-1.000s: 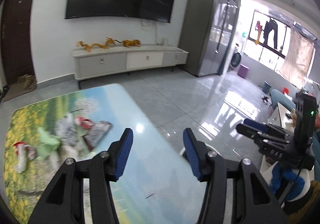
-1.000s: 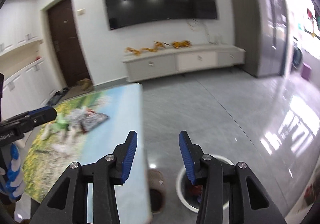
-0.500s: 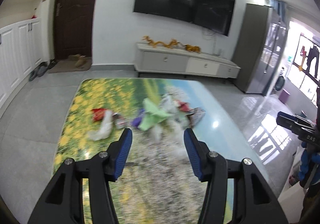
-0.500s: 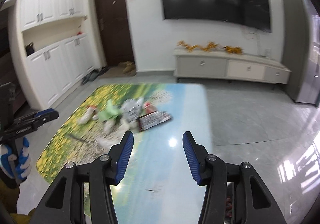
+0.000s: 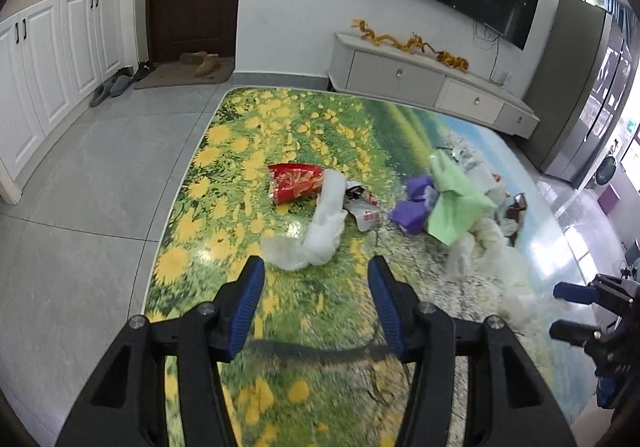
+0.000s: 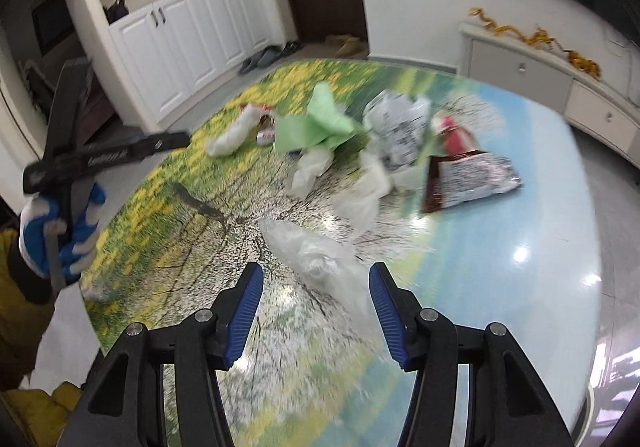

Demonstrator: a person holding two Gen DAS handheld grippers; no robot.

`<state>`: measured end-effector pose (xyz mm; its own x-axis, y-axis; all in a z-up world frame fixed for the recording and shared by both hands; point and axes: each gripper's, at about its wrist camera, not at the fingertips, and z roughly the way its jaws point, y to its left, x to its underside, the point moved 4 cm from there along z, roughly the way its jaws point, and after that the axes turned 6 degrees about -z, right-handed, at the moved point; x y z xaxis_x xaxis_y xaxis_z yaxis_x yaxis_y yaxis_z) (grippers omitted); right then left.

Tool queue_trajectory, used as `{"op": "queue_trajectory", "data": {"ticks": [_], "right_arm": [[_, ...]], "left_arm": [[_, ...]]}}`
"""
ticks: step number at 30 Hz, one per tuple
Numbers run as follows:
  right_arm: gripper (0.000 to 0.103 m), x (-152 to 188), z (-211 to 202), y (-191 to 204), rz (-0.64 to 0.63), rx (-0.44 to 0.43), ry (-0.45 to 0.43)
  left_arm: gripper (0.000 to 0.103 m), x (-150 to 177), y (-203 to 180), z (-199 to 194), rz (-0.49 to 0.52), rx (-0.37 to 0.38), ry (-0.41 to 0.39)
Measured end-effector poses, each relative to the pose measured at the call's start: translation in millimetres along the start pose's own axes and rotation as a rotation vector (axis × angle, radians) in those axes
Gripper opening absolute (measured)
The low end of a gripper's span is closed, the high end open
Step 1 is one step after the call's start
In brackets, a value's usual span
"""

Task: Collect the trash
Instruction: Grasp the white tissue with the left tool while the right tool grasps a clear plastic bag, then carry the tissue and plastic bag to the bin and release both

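Left wrist view: left gripper [image 5: 316, 273] apart, empty, above glossy flower-print surface [image 5: 240, 151]; crumpled white plastic bag [image 5: 316, 231] just beyond. Right gripper [image 6: 316, 279] has just been opening, empty, crinkled clear plastic wrap [image 6: 316, 251] just beyond.

Flower-meadow-printed glossy counter [image 5: 248, 151] carried litter in loose cluster. Red foil snack bag [image 5: 294, 182] lay leftmost in left wrist view; crumpled white plastic bag [image 5: 320, 231] just right of it, touching. Purple crumpled wrapper [image 5: 412, 207] further right, beside crumpled green paper sheet [image 5: 456, 203]. In right wrist view, clear crumpled plastic bag [image 6: 316, 255] lay nearest; dark-edged printed foil packet [image 6: 468, 175] at cluster's right.
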<state>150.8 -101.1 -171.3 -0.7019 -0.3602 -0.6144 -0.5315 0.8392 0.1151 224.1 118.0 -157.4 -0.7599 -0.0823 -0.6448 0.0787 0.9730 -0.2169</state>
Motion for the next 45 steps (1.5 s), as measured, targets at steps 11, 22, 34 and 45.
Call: {"op": "queue_trajectory", "data": {"ticks": [11, 22, 34, 45], "right_arm": [[0.051, 0.8, 34.4, -4.6, -0.014, -0.036, 0.058], [0.015, 10.5, 30.2, -21.5, 0.041, -0.035, 0.039], [0.012, 23.1, -30.8, -10.0, 0.067, -0.034, -0.083], [0.012, 86.6, -130.8, -70.0, 0.251, 0.09, -0.231]], "left_arm": [[0.049, -14.2, -9.3, 60.8, 0.06, 0.007, 0.057], [0.019, 4.3, -14.5, 48.2, 0.044, 0.037, 0.056], [0.019, 27.1, -50.0, -28.9, 0.073, 0.112, -0.003], [0.019, 42.9, -171.3, -69.5, 0.27, 0.256, -0.017]]}}
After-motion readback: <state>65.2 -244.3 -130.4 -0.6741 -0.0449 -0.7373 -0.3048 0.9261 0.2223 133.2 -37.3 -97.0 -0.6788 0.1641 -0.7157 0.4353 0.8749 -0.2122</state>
